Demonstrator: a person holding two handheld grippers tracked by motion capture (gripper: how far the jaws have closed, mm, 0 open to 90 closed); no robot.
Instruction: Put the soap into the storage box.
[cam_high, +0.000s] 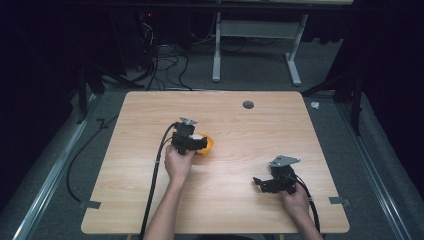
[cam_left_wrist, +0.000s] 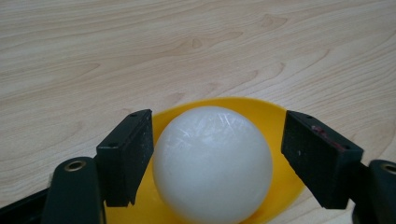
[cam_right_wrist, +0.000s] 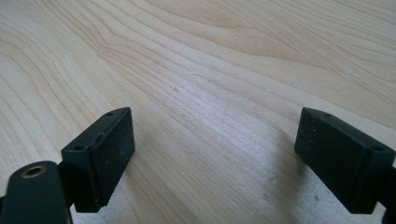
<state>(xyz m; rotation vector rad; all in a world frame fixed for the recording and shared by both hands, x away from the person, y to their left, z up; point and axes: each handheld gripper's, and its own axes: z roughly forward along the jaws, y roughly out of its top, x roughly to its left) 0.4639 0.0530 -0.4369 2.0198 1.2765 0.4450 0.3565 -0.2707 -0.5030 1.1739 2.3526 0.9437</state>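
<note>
The left gripper (cam_left_wrist: 212, 154) has its jaws apart, one on each side of a white ball (cam_left_wrist: 212, 163) that sits in a yellow dish (cam_left_wrist: 268, 114); the near jaw looks to be touching or almost touching the ball, while the far one stands off with a visible gap. Ball and dish lie near the middle of the table (cam_high: 250, 140), a little toward its left edge. The ball is smooth and round, so if the jaws close off-centre, above or below its widest part, it will likely squirt out and roll across the wood. An uneven close could also push the ball sideways into the dish wall and tip or slide the light dish. The right gripper (cam_right_wrist: 215, 158) is also open, holding nothing, low over bare wood near the table's front right corner, well apart from the dish, too far to catch a runaway ball.
</note>
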